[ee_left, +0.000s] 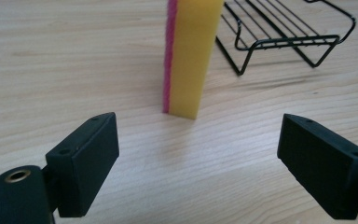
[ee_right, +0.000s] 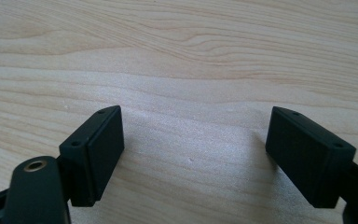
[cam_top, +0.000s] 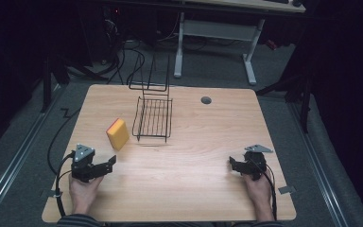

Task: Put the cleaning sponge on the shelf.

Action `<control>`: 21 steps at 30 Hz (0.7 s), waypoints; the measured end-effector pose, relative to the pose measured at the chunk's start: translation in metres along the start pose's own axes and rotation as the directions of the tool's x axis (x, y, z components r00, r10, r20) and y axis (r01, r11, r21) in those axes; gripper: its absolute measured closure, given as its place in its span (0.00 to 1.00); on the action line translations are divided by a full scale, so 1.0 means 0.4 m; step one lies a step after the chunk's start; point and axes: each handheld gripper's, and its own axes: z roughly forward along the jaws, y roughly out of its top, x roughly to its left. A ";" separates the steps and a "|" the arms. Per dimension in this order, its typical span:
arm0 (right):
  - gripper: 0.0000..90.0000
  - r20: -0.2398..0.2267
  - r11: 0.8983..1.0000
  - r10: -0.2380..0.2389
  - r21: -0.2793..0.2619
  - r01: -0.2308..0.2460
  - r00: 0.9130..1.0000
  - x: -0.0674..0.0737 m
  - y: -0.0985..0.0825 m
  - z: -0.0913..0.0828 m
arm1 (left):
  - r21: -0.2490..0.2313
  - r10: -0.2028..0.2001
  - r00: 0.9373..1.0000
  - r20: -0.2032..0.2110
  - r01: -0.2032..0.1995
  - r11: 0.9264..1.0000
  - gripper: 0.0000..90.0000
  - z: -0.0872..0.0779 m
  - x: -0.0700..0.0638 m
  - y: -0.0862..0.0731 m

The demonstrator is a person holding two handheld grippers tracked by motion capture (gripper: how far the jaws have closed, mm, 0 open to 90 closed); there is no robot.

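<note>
The left claw (cam_top: 105, 166) sits at the counter's (cam_top: 194, 189) near left, jaws spread wide with nothing between them, aimed at the sponge (cam_top: 117, 134). In the left gripper view the sponge (ee_left: 189, 56) stands upright on its narrow edge just ahead of the jaws, apart from them, yellow with a pink layer on its left face. Just to the sponge's right rests a black wire rack (cam_top: 153, 116), near but not touching. At the near right, the right claw (cam_top: 235, 164) is wide open too, empty over bare wood.
</note>
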 end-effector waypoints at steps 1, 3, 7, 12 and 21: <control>0.21 0.000 1.000 0.000 0.001 0.000 1.000 0.000 0.000 0.000 | -0.006 0.004 1.000 0.002 -0.004 1.000 0.14 0.002 -0.006 0.011; 0.21 -0.001 1.000 0.003 0.001 -0.003 1.000 0.001 0.000 0.000 | -0.013 0.008 1.000 0.004 -0.007 1.000 0.14 0.004 -0.011 0.023; 0.21 -0.001 1.000 0.004 0.002 -0.004 1.000 0.001 0.000 0.000 | -0.021 0.016 1.000 0.003 -0.015 1.000 0.15 0.011 -0.017 0.043; 0.21 -0.002 1.000 0.000 0.001 0.000 1.000 0.000 0.000 0.000 | -0.023 0.025 0.999 -0.020 -0.025 0.999 0.16 0.024 -0.017 0.068; 0.21 -0.002 1.000 -0.001 0.001 0.001 1.000 0.000 0.000 0.000 | -0.023 0.005 1.000 -0.011 -0.005 1.000 0.17 0.052 -0.003 0.108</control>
